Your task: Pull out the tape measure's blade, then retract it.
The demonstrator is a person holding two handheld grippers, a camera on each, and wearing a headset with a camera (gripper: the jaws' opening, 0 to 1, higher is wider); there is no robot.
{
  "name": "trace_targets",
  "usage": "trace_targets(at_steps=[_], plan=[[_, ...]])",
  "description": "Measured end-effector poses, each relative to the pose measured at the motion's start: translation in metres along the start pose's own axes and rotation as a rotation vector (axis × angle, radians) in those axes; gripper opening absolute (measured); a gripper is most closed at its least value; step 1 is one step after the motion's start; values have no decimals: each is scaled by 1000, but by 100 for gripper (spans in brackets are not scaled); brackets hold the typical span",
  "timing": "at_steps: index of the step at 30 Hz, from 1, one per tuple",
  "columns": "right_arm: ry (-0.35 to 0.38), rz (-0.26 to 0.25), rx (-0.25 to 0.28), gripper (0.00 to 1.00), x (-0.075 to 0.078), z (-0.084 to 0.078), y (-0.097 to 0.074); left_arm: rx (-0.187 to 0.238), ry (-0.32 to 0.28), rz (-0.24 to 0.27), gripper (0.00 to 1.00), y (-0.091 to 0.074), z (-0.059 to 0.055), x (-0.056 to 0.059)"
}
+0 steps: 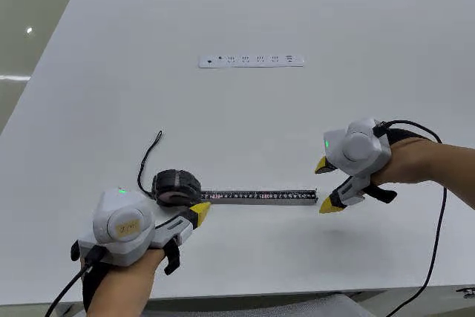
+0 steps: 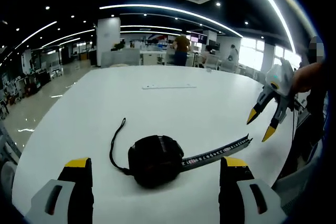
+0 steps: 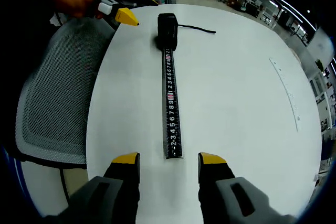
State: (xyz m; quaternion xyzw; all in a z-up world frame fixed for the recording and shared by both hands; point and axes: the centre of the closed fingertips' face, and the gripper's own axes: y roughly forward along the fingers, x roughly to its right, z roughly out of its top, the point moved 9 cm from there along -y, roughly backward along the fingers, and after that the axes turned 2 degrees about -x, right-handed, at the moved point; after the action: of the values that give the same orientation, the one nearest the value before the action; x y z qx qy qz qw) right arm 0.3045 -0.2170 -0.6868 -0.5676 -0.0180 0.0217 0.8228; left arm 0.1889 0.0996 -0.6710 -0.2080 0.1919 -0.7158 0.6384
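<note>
**Tape blade lies drawn out on the table, both tongs released**

The black round tape measure case (image 1: 177, 187) sits on the white table (image 1: 223, 109) in the lower left of the head view. Its grey numbered steel blade (image 1: 260, 197) runs flat along the tabletop to the right, ending near the lower middle-right of the frame. A thin black wrist cord (image 1: 147, 159) curls up and away from the case's left side.

The left gripper (image 1: 182, 207), white with yellow tips, is at the bottom left, just beside the case. In the left gripper view its jaws stand wide apart at the bottom of the frame. The case (image 2: 156, 159) lies between and just ahead of them, clear of both, so this gripper (image 2: 156, 163) is released and holds nothing. The blade (image 2: 215, 154) slants off to the right toward the other gripper (image 2: 261, 126), which hangs spread above the table's edge.

The right gripper (image 1: 324, 185) is at the middle right of the head view, its two yellow tips parted either side of the blade's free end. In the right gripper view the blade (image 3: 172, 103) runs straight up the frame from the gap between the parted jaws to the case (image 3: 167, 24) at top centre. The blade's end touches neither tip, and the gripper (image 3: 169, 159) is released.

A long white power strip (image 1: 251, 60) lies flat in the upper middle of the head view, well apart from the tape.
</note>
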Motion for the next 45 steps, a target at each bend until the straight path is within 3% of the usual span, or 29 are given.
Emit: trace_targets(at_steps=[10,13,15,21,28,37,45], plan=[[39,26,-8,34,1,-6,21,11,2,22,97,9,5,0],[23,29,-16,28,1,-6,24,8,2,21,96,10,4,1],[9,18,-41,27,2,-7,26,4,1,21,96,11,4,1],[28,21,-42,22,4,-5,27,5,-5,20,96,13,4,2],[9,10,-82,16,4,-5,32,8,-7,20,94,15,6,2],[9,15,-104,15,5,-5,34,7,-16,24,90,23,6,3],[4,18,-134,15,6,-3,36,-12,-58,54,83,38,-3,-2]])
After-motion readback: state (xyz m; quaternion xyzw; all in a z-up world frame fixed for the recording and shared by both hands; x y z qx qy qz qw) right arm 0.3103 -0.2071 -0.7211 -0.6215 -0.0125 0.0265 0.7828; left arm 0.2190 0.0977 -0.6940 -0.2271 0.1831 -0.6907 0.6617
